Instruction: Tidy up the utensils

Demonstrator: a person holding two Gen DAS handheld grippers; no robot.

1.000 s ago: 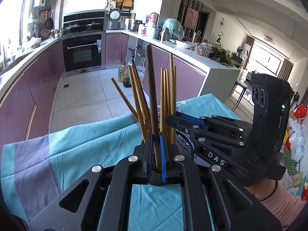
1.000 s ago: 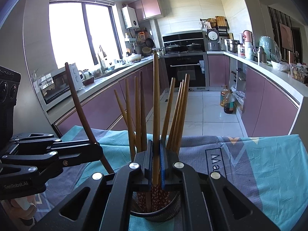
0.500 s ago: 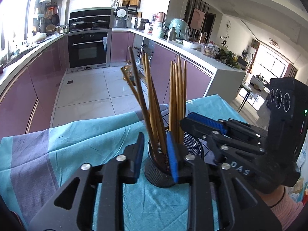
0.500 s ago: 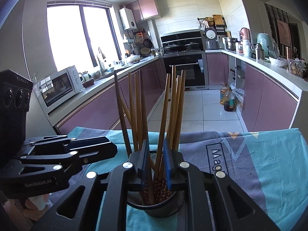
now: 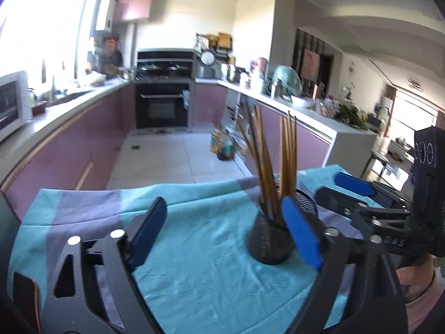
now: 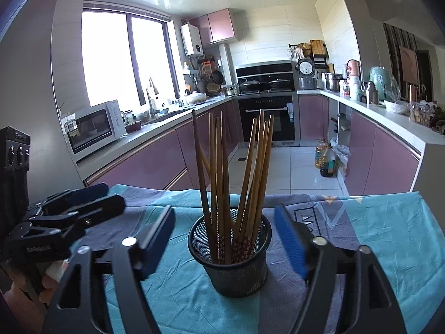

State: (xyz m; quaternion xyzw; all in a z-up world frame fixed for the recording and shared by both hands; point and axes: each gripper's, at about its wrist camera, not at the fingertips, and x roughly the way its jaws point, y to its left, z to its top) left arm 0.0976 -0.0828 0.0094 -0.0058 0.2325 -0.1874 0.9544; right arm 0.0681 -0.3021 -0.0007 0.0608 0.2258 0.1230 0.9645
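A black mesh cup stands on the teal and purple cloth, filled with several brown chopsticks leaning apart. My right gripper faces it with jaws opening wide. The cup sits just ahead between the fingers, and the pads do not touch it. In the left wrist view my left gripper is also opening and holds nothing. The cup and chopsticks stand beside its right finger, whose blue pad hides part of the cup. Each view shows the other gripper at its side.
The cloth covers a table whose far edge faces the tiled kitchen floor. Purple cabinets and counters run along both sides, with an oven at the back. A microwave sits at the left, and oil bottles stand on the floor.
Both grippers were shut on chopsticks over the cup and have let go. Their jaws have spread wide. The left gripper swung left and drew back, and the right drew back slightly.
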